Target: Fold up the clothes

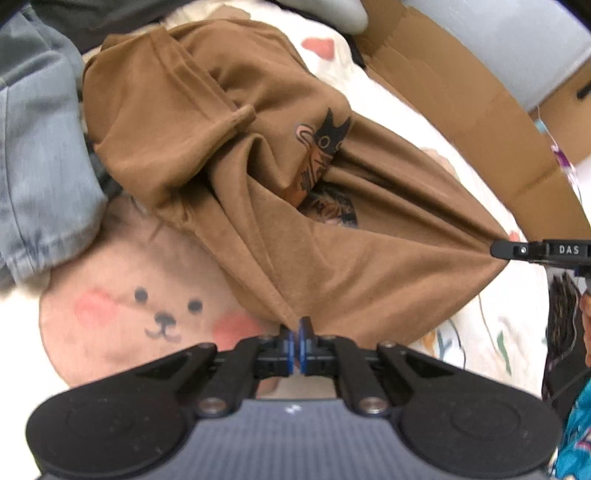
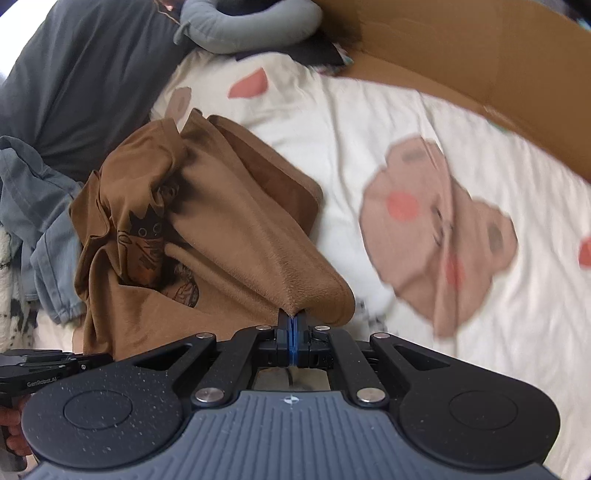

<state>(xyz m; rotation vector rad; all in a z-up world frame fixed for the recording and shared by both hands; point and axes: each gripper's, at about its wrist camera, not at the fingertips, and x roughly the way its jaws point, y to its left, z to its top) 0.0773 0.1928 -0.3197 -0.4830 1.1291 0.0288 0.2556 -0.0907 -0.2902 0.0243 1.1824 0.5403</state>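
Observation:
A brown T-shirt (image 1: 229,155) with a black cat print lies crumpled on a white bedsheet with bear faces (image 1: 147,314). My left gripper (image 1: 296,326) is shut on the shirt's near hem. The right gripper (image 1: 496,249) shows at the right edge of the left wrist view, pinching another corner, and the cloth is stretched between the two. In the right wrist view the right gripper (image 2: 291,317) is shut on a bunched edge of the brown T-shirt (image 2: 221,229). The left gripper's body (image 2: 55,363) appears at the lower left there, its fingertips hidden behind the cloth.
Blue-grey jeans (image 1: 37,166) lie left of the shirt, with a dark grey garment (image 2: 74,81) and a grey cushion (image 2: 251,22) behind. A cardboard box wall (image 2: 480,74) runs along the far right. A hand (image 2: 14,428) holds the left gripper.

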